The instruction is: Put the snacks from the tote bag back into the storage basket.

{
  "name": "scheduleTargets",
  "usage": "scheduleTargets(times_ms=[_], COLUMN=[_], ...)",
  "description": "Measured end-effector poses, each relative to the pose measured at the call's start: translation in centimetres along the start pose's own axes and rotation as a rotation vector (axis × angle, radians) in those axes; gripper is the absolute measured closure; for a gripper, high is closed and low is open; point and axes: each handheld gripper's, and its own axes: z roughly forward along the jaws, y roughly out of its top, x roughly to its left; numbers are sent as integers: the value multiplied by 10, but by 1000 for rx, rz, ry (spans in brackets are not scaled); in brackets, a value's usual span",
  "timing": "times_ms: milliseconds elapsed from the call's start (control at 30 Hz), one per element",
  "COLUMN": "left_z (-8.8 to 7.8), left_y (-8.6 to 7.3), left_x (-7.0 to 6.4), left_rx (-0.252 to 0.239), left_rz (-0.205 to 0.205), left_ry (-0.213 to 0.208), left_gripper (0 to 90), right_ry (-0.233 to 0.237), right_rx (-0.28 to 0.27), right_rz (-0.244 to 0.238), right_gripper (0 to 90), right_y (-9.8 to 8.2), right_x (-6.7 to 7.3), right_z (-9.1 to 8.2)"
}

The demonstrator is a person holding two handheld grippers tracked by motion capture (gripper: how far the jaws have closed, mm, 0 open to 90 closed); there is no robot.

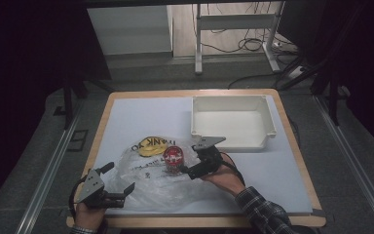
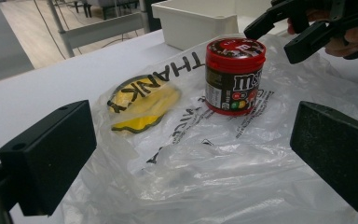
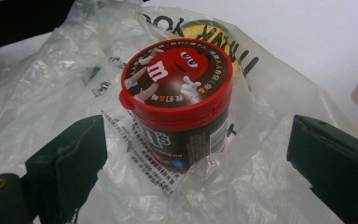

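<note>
A: What is sitting on the counter [image 1: 126, 109], biggest thing first?

B: The white bin [image 1: 233, 122] is resting at the far right corner, open side up. Next, a clear plastic bag [image 1: 151, 187] is lying crumpled along the near edge, left of the middle, its black print and a yellow patch [image 1: 151, 145] pointing toward the far edge.

A: And the candy jar?

B: The candy jar [image 3: 179, 105] is standing upright on the bag, just beside the yellow patch, its red lid on top. In the high view it is sitting near the middle of the counter's near half.

A: What are the grippers doing?

B: The right gripper [image 1: 191, 163] is hovering just right of the jar. Its fingers [image 3: 328, 163] are standing spread on either side of the jar, apart from it, pinching nothing.

A: The left one?

B: The left gripper [image 1: 121, 178] is sitting at the near left corner, over the bag's edge. Its fingers [image 2: 51, 154] are standing wide apart, with only bag plastic lying below them.
</note>
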Motion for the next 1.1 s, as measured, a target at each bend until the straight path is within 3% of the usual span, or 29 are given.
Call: scheduleTargets(times_ms=[200, 533, 1100], left_z=[0, 0, 0], left_y=[0, 0, 0], left_x=[0, 0, 0], left_rx=[0, 1, 1], left_rz=[0, 1, 4], left_ry=[0, 0, 0], left_gripper=[3, 3, 3], right_ry=[-13, 4, -14], right_rx=[43, 115, 255], right_rz=[-42, -31, -131], right_gripper=[74, 103, 158], right_y=[5, 15, 25], right_x=[1, 1, 14], right_z=[7, 19, 51])
